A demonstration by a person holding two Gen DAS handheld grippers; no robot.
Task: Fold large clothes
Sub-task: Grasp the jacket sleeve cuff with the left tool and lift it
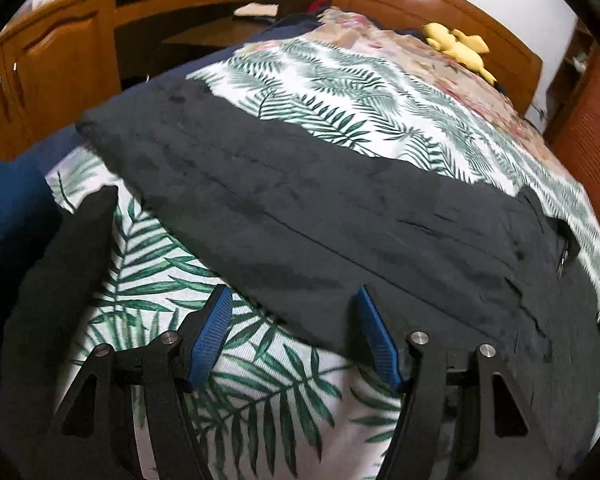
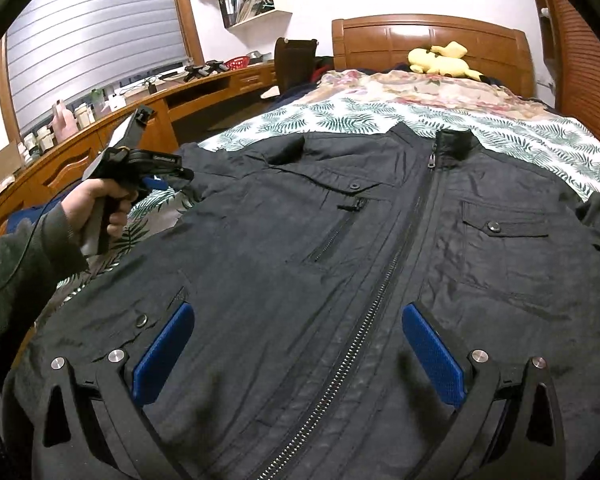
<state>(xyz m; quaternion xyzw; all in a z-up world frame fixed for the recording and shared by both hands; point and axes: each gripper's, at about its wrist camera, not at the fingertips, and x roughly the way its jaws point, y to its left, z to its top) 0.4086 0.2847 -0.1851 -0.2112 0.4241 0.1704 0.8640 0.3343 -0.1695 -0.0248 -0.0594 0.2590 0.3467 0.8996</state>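
Observation:
A black zip-up jacket [image 2: 260, 240] lies face up on the leaf-print bed sheet [image 1: 340, 92], zipper closed and collar toward the headboard. Its sleeve [image 1: 300, 208] stretches across the left wrist view as a wide dark band. My left gripper [image 1: 293, 294] hovers at the sleeve's near edge, jaws open and its blue pads [image 1: 212, 332] touching nothing. In the right wrist view, a hand holds that left gripper [image 2: 162, 180] by the jacket's shoulder. My right gripper [image 2: 297, 309] is open over the jacket's lower front, one finger on each side of the zipper.
A yellow plush toy [image 2: 440, 62] rests on a floral blanket [image 2: 420, 88] against the wooden headboard [image 2: 432, 36]. A curved wooden desk [image 2: 100, 140] with bottles runs along the left under a window blind. A dark cloth [image 1: 60, 280] I cannot identify lies at the lower left.

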